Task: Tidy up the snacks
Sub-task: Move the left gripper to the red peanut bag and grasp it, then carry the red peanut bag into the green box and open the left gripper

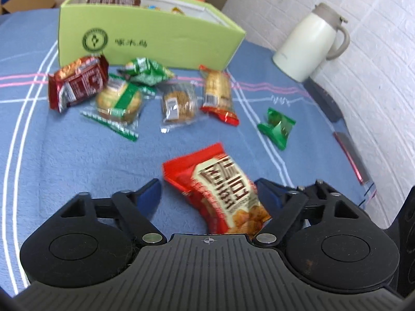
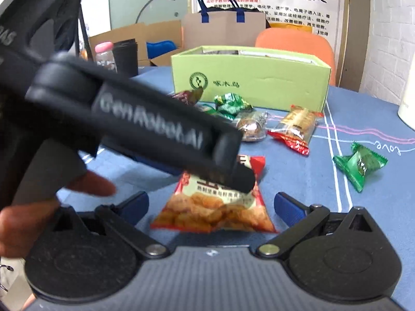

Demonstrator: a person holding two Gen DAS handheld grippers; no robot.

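Between your two wide-open grippers, left (image 1: 207,194) and right (image 2: 211,206), the red snack bag (image 1: 223,194) lies on the blue tabletop (image 1: 77,155), touching the left gripper's right finger, with more snacks (image 1: 179,103) near the green box (image 1: 155,39).

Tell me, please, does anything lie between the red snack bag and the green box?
Yes. The red bag, between the open jaws of the left gripper, has a row of loose snacks on the cloth between it and the green box. They lie low, so lifting the bag over them should probably clear them.
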